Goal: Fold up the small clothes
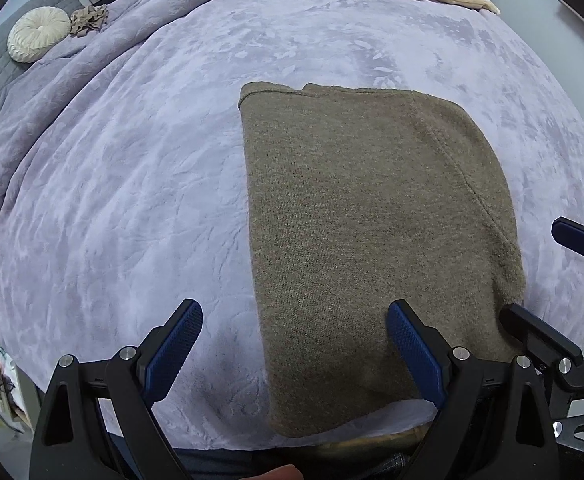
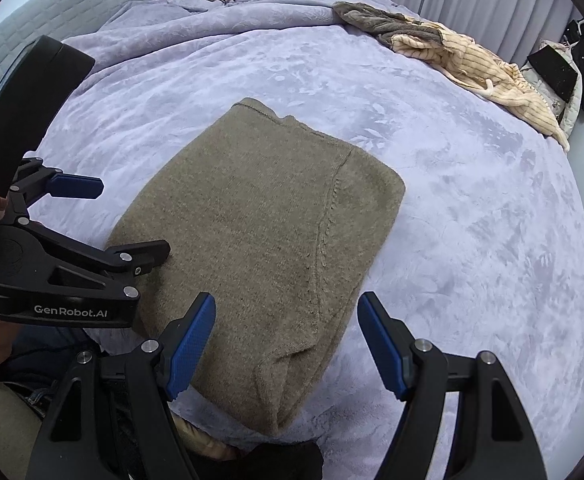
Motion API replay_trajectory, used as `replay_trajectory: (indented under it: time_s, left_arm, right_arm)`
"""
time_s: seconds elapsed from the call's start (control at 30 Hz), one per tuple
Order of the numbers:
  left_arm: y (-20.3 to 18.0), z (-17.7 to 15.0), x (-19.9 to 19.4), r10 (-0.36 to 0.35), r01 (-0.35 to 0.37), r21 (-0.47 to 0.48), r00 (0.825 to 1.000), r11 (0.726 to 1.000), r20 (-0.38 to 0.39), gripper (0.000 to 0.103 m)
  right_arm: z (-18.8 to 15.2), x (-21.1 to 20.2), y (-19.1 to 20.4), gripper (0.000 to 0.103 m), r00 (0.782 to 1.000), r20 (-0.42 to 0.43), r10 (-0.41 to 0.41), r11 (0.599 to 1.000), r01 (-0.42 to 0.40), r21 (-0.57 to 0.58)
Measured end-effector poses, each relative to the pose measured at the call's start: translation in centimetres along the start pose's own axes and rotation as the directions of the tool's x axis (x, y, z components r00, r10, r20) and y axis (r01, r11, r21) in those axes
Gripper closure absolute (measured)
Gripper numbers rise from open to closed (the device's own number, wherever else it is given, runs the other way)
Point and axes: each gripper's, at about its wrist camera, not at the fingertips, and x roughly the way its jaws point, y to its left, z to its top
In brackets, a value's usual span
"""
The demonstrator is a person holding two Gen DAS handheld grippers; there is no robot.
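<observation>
On the far left of the bed, near the headboard, lie a round cream cushion and a small crumpled beige cloth; both are well apart from the work. The left claw hangs over the near edge of the purple blanket, its fingers wide apart and holding nothing, with one blue pad above the left part of the garment. The brown knitted sweater lies flat in the middle of the blanket, already folded to a long rectangle with the sleeve seam on its right side. The right claw is also spread open and empty, just over the near right corner of the sweater. At the far right a pile of unfolded clothes waits. I think the risk is this: the knit is thick and soft, so a claw may pinch only the top layer and the fold will open, or it may catch the plush blanket together with the sweater and drag it. On the left claw's body I can read "GenRobot.AI".
</observation>
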Motion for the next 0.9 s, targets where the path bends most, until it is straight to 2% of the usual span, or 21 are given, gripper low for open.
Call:
replay_trajectory:
  time_s: [0.9]
  left_arm:
    - [2.0, -0.1, 0.1, -0.088, 0.088, -0.024, 0.996, 0.996, 0.02, 0.009]
  right_arm:
    - [1.7, -0.3, 1.7, 0.026, 0.998, -0.033, -0.053, 0.998, 0.052, -0.026]
